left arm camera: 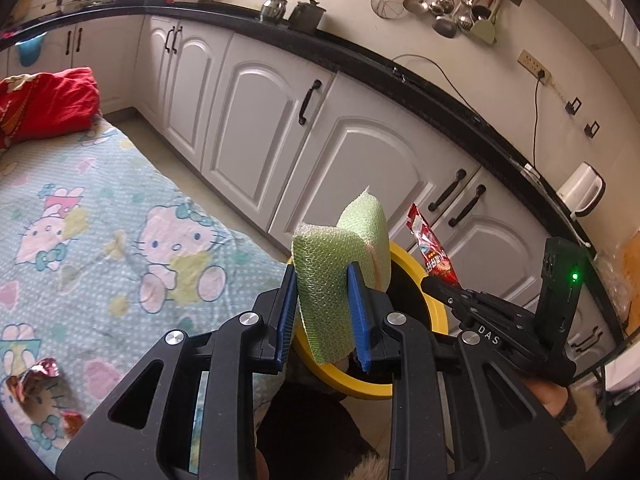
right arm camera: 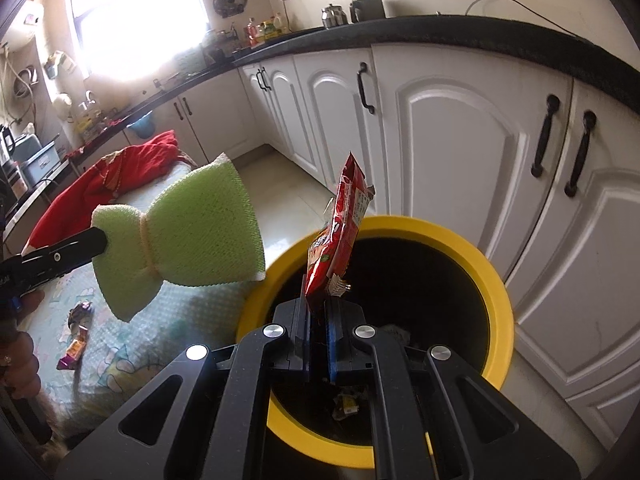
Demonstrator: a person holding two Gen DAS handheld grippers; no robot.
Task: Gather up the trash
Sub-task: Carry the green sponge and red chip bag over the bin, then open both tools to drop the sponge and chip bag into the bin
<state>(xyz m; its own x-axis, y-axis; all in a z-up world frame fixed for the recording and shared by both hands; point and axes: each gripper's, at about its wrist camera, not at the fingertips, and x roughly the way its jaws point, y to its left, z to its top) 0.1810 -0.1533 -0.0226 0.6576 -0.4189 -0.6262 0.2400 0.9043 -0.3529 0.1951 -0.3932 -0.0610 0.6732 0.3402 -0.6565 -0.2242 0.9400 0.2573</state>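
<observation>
My left gripper is shut on a green mesh sponge tied at its middle, held over the near rim of the yellow-rimmed black bin. In the right wrist view the same green sponge hangs left of the bin, with the left gripper gripping its end. My right gripper is shut on a red snack wrapper, which stands upright above the bin's opening. The red wrapper and the right gripper also show at the right of the left wrist view. Scraps lie at the bin's bottom.
A bed with a cartoon-print sheet lies left of the bin, with a red cloth at its far end. Shiny wrappers lie on the sheet near me; small wrappers show there too. White cabinets under a black counter stand close behind the bin.
</observation>
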